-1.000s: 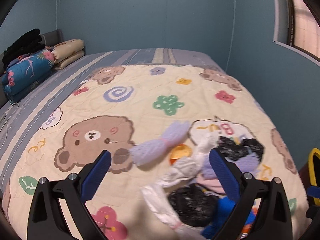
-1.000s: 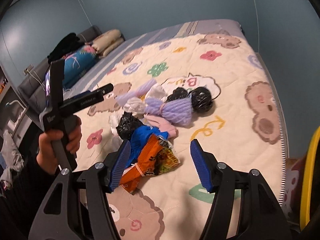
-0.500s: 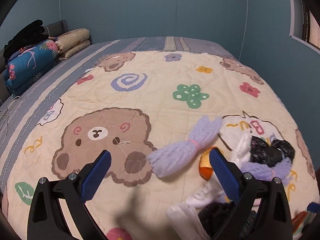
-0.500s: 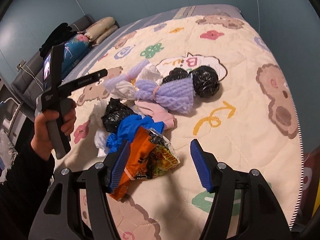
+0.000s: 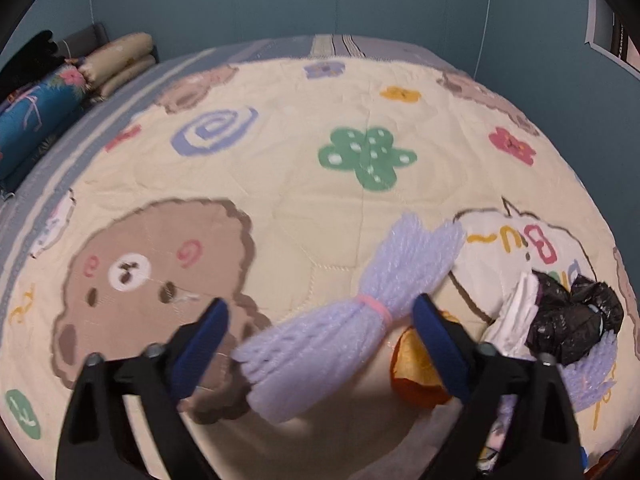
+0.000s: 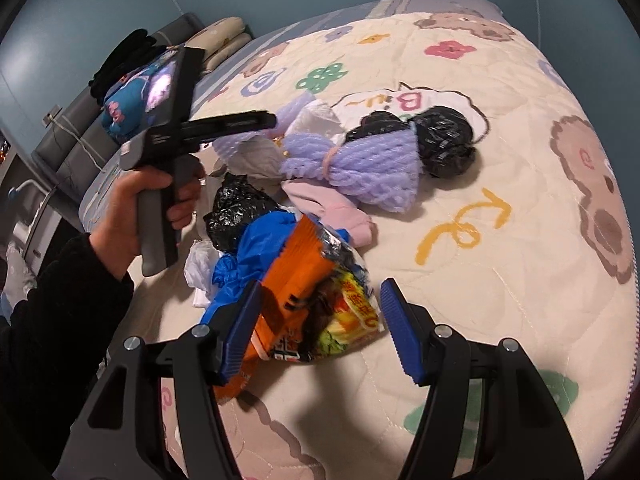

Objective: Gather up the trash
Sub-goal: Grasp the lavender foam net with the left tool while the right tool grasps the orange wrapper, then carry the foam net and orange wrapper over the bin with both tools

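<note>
- Left gripper (image 5: 320, 344): jaws wide apart, nothing between the pads, hovering over the quilt (image 5: 304, 208); a lilac foam net (image 5: 352, 312) lies just ahead of and between its blue fingers (image 5: 200, 344).
- The lilac foam net is pinched in the middle by a pink band and lies flat on the quilt beside the bear print (image 5: 152, 280).
- To the net's right: orange peel (image 5: 416, 364) partly behind the right finger, white paper (image 5: 516, 312), black bag (image 5: 576, 320), all touching in one heap.
- Right gripper (image 6: 318, 328): jaws wide apart, holding nothing, low over an orange snack wrapper (image 6: 296, 280) and a colourful packet (image 6: 348, 320), which sit between its fingers (image 6: 396, 332).
- Trash pile sits mid-quilt, nearer the bed's foot edge: blue bag (image 6: 248, 256), small black bag (image 6: 236, 208), pink cloth (image 6: 336, 212), second lilac net (image 6: 360, 164), big black bags (image 6: 444, 140), white wads (image 6: 260, 156).
- Left hand (image 6: 148, 208) grips the left gripper's handle, seen from the right wrist view, over the pile's left side.
- Pillows (image 5: 116, 60) and a blue floral bolster (image 5: 36, 112) at the bed's head end.
</note>
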Tool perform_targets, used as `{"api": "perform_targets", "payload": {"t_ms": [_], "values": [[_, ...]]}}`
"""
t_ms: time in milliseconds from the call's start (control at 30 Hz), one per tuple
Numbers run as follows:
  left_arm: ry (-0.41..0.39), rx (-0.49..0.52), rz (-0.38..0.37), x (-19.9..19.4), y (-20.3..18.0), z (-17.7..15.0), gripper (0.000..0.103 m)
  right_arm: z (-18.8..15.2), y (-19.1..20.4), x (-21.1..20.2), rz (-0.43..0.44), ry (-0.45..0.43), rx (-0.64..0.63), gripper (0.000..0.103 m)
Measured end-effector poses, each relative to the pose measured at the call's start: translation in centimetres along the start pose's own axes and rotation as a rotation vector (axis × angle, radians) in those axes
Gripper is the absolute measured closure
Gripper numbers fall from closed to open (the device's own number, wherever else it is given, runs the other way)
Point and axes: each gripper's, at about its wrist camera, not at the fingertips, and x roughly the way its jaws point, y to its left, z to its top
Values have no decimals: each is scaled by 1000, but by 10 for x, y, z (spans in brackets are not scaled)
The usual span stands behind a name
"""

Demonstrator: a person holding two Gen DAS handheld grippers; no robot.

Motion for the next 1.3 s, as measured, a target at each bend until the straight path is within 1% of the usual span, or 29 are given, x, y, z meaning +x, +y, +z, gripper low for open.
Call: {"api": "perform_targets", "payload": {"t_ms": [33,67,100,133,167,200,233,267,333,400,433,467,567,733,800,933,1000,1067,1133,1200,1233,1300], "values": [[21,4,-19,5,-2,-2,28,1,2,3,9,6,-6,44],[25,11,-23,7,-3,-4,30,2,2,5,14,11,-11,46],[24,19,-21,7,-5,-6,38,1,3,8,14,17,-17,48],[22,33,-20,8,-7,-8,44,1,4,10,16,25,-27,52],[21,40,-20,8,-8,-9,48,0,5,12,19,29,-32,56],[18,39,-20,7,-8,-10,56,0,5,12,19,31,-33,59],[16,35,-18,6,-8,-10,63,-1,6,13,21,36,-35,65],[17,27,-23,6,-7,-9,66,-1,6,13,19,36,-37,72],[12,19,-27,3,-5,-9,75,-2,6,13,20,38,-40,77],[5,16,-21,0,-4,-8,78,-2,8,13,25,40,-45,80],[3,10,-19,-1,-4,-9,79,-2,7,12,29,33,-43,82],[4,4,-20,-2,-3,-9,80,-3,7,12,37,32,-40,88],[1,-11,-19,-8,1,-8,81,-2,5,9,66,28,-33,92],[-8,-65,-35,-26,14,-5,81,-4,0,-7,136,4,5,94],[-14,-81,-49,-34,19,-5,81,-5,-2,-15,149,-12,9,95],[-37,-116,-52,-55,32,-7,81,-4,-6,-31,182,-45,30,95],[-42,-135,-50,-63,38,-10,81,-5,-6,-37,172,-57,19,95],[-48,-152,-49,-73,43,-13,81,-6,-5,-37,140,-19,13,95],[-56,-168,-57,-83,48,-19,81,-12,-8,-30,153,44,35,95],[-64,-178,-66,-94,51,-26,80,-20,-6,-22,138,94,28,95],[-69,-180,-73,-99,53,-29,80,-24,-5,-19,121,110,22,95],[-81,-181,-86,-109,55,-36,80,-29,0,-18,115,125,11,95]]}}
